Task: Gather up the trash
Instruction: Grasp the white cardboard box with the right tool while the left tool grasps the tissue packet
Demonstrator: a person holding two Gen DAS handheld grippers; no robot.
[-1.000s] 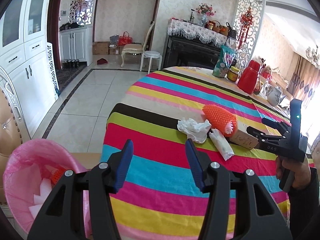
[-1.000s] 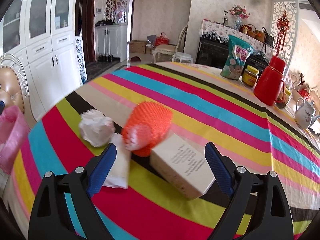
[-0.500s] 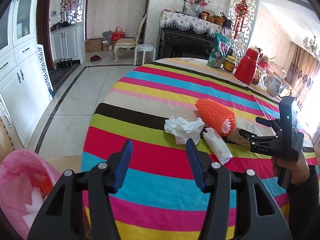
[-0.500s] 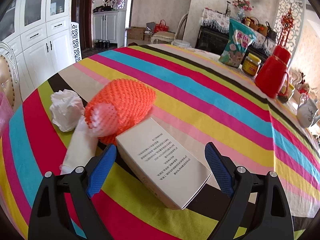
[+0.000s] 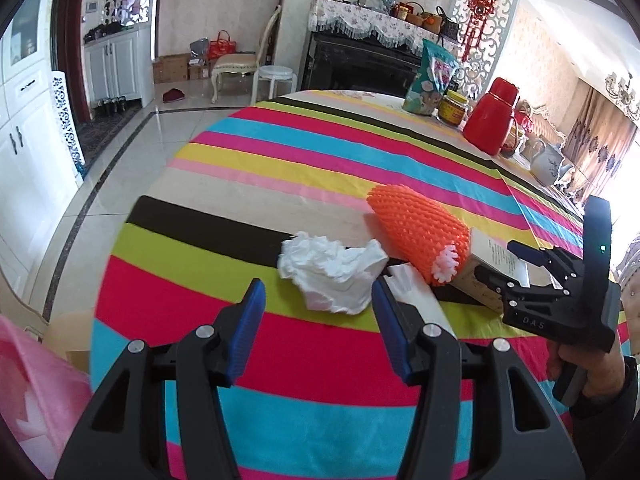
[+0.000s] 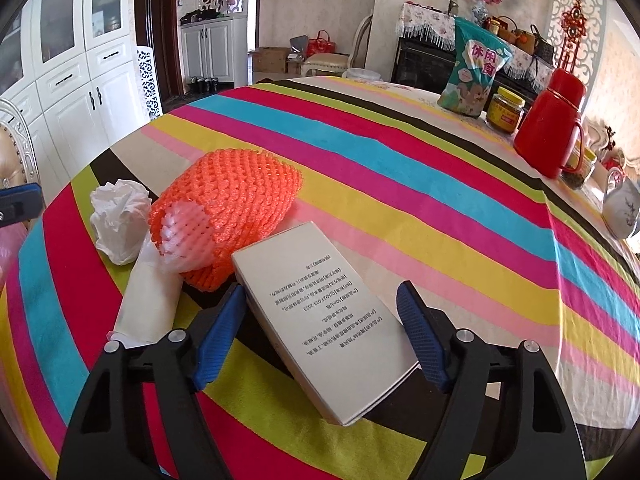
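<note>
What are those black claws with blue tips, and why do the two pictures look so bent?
They are hand-held grippers, one in each of a person's hands, each with a wide-angle camera looking along its two fingers. That lens bends the picture. One view looks over the left gripper, the other over the right gripper, which also shows in the left view, held by a hand. On the striped tablecloth lies trash: a crumpled tissue, an orange foam net, a white wrapper and a small box. Both grippers are open and hold nothing; the right one's fingers stand either side of the box. A pink bag sits at the left.
</note>
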